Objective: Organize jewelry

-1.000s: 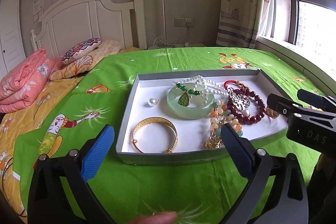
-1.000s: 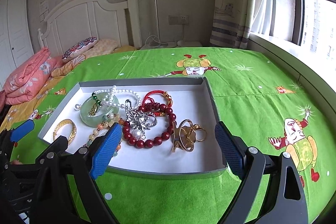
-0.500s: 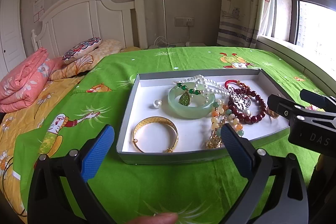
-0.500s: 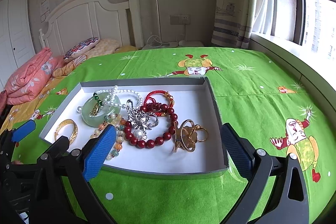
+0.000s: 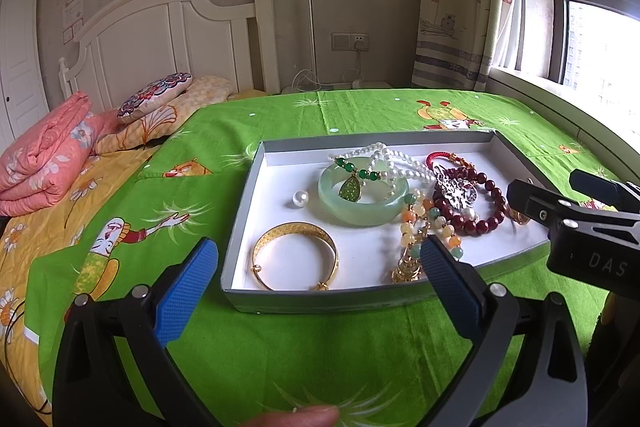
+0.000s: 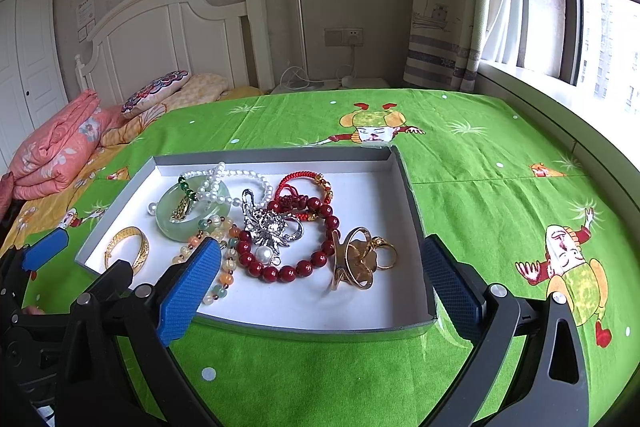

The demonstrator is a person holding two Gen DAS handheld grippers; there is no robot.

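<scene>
A shallow grey box [image 5: 240, 223] [image 6: 412, 195] with a white floor lies on the green bedspread and holds jewelry. In it are a gold bangle [image 5: 296, 261] [image 6: 127, 251], a pale green jade bangle [image 5: 362, 205] [image 6: 192, 213], a white pearl necklace [image 5: 396, 159] [image 6: 240, 183], a dark red bead bracelet [image 5: 476, 203] [image 6: 296, 251], a silver brooch [image 6: 270, 225], a red cord bracelet [image 6: 304, 193], gold rings [image 6: 360, 259] and a loose pearl [image 5: 300, 198]. My left gripper [image 5: 318, 285] is open at the box's near left edge. My right gripper [image 6: 320, 281] is open over the near right corner.
The green cartoon bedspread [image 6: 480, 163] covers the bed. A folded pink quilt [image 5: 44, 155] and pillows [image 5: 154, 97] lie at the left by the white headboard [image 5: 160, 35]. A window and curtain [image 6: 448, 7] are at the right. A fingertip [image 5: 296, 417] shows at the bottom.
Both grippers have drawn back and up slightly, so the box sits a little lower and farther in each view. The jewelry has not moved.
</scene>
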